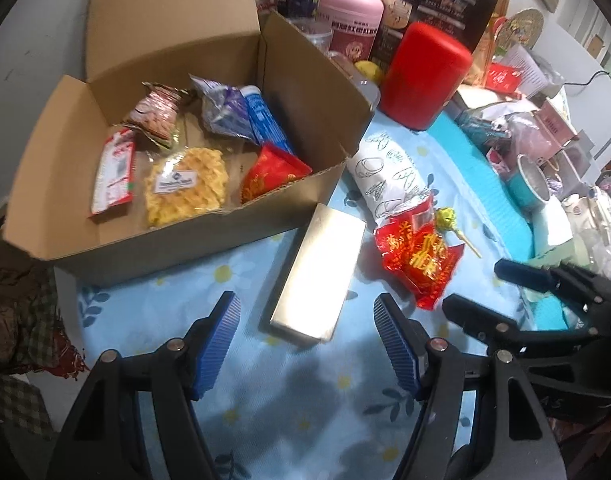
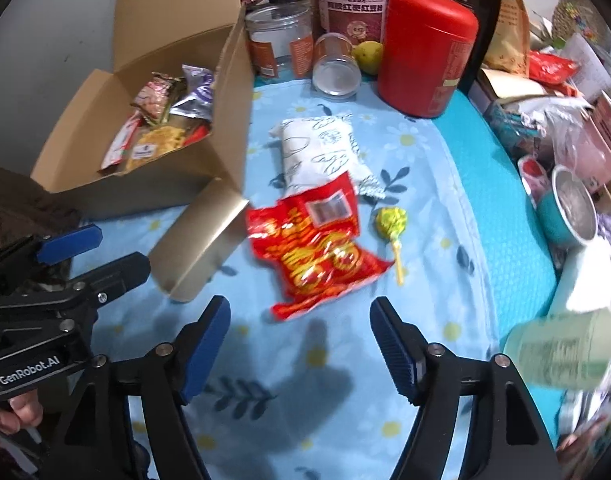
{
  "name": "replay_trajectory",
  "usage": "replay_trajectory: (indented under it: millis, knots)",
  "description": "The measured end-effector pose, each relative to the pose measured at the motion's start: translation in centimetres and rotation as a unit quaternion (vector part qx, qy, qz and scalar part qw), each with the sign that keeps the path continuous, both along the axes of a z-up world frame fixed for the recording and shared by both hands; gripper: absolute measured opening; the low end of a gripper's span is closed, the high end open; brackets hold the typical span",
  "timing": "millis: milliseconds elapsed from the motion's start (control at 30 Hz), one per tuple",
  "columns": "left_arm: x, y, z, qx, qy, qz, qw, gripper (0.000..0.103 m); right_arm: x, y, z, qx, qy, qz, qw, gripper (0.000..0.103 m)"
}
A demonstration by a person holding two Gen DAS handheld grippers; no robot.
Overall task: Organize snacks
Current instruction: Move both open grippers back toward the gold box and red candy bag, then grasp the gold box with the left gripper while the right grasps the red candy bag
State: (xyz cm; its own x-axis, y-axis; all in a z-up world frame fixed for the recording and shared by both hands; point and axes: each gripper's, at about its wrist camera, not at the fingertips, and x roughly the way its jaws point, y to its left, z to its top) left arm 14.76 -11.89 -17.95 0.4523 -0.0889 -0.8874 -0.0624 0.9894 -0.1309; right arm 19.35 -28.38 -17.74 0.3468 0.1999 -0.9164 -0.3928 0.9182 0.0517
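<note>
Corrugated cardboard box (image 1: 289,92), brown, lid flap raised, standing at the left of a blue cloth (image 1: 305,392) printed with daisies and leaves. Contents: a clear-wrapped yellow waffle-textured snack (image 1: 185,188) with a small label; a red-and-white flat sachet (image 1: 113,172); a crinkled pink-and-green packet (image 1: 157,114); a silvery purple foil bag (image 1: 219,110); a blue wrapped bar (image 1: 265,120); a red foil pouch (image 1: 273,170) with gold print, leaning at the front wall. On the cloth outside the box: a rectangular metallic-gold carton (image 1: 319,276), smooth and glossy, lying just beside the box's front corner; a white pillow-shaped packet (image 2: 321,152) with line drawings and crimped ends; a crumpled red snack bag (image 2: 313,248) with yellow lettering, overlapping the white packet's near end; a lollipop (image 2: 391,222) in yellow-green wrap on a pale stick, just right of the red bag. Behind: a glossy red cylindrical canister (image 2: 425,60), a pink-lidded jar (image 2: 351,4), clear plastic jars (image 2: 279,36), a yellow-green fruit (image 2: 367,56). Left gripper (image 1: 307,312): ribbed blue pads spread wide, empty, touching nothing, the gold carton's near end between its tips. Right gripper (image 2: 299,316): blue pads spread wide, empty, poised just short of the red snack bag.
</note>
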Motion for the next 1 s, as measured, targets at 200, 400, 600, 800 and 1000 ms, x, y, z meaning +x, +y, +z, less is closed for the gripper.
replay_trajectory:
  millis: [200,400,600,800,1000]
  knots:
    - [1.9,-0.3,-2.0,0.012,0.013,-0.010,0.9998,0.069,2.6,0.1,-1.7,-0.010,0.004,0.039,0.999,0.073]
    - [3.2,-0.8,-4.9,0.027,0.041,-0.042,0.9979,0.069,4.2,0.7,-3.6,-0.016,0.030,0.064,0.997,0.073]
    - [2.5,-1.3,-5.5,0.021,0.045,-0.059,0.9970,0.046,3.8,1.1,-4.3,-0.015,0.034,0.070,0.997,0.058]
    - [0.2,-0.3,-5.1,0.015,0.057,-0.040,0.9975,0.045,2.2,1.2,-3.9,-0.014,0.043,0.073,0.996,0.027]
    - [-3.2,1.1,-4.9,0.009,0.071,-0.029,0.9970,0.045,-0.2,1.8,-5.1,0.010,0.087,0.078,0.993,0.020]
